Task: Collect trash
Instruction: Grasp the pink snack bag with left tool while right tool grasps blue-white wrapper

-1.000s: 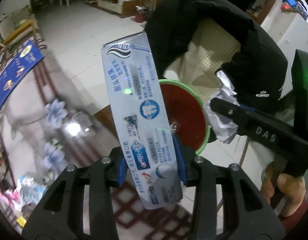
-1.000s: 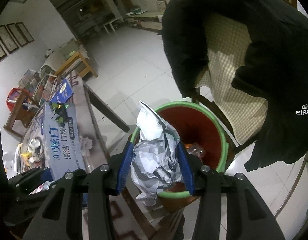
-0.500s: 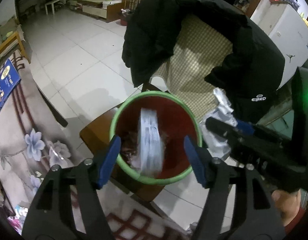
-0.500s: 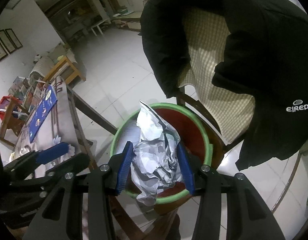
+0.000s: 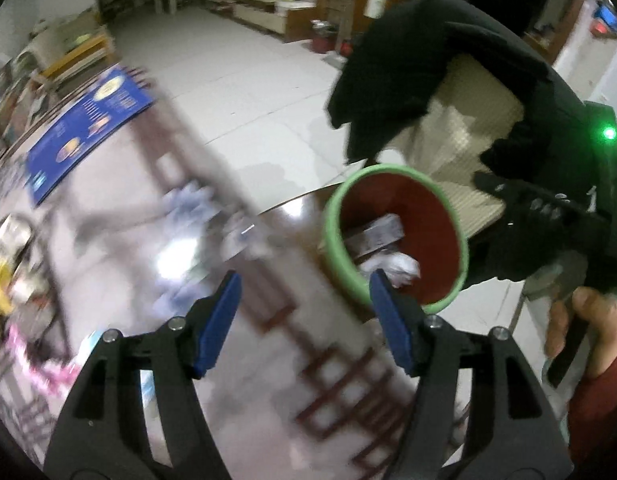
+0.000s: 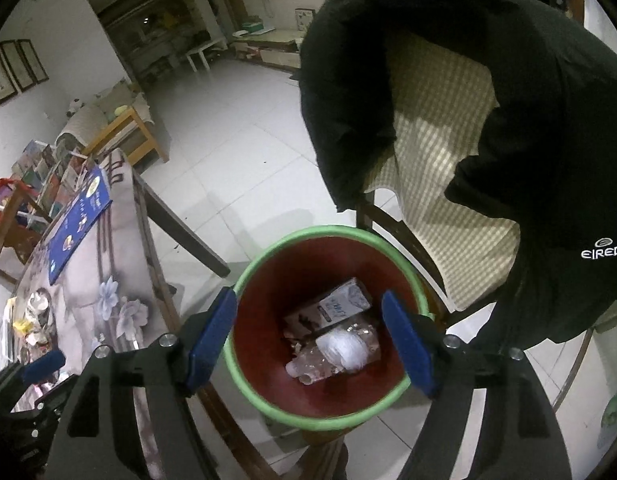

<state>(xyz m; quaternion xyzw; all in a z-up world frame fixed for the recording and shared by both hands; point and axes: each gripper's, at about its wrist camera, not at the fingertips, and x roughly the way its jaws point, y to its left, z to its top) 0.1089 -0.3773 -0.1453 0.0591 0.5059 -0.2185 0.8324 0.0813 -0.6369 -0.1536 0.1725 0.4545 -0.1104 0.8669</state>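
Over the bin (image 6: 320, 416), the right gripper (image 6: 308, 338) now gapes wide and empty; the foil wad (image 6: 344, 350) it held half a second ago lies inside beside the box (image 6: 342, 306), which dropped earlier. Left of the bin, the left gripper (image 5: 304, 320), also wide and empty, has swung back over the table (image 5: 120, 216), blurred. Beyond the bin, a black jacket (image 6: 548, 128) hangs over a chair (image 6: 440, 152).

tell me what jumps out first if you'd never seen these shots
The red trash bin with a green rim sits between the open right gripper, holding a toothpaste box and crumpled white paper. A black jacket drapes the chair behind. The left gripper is open over the floral table.
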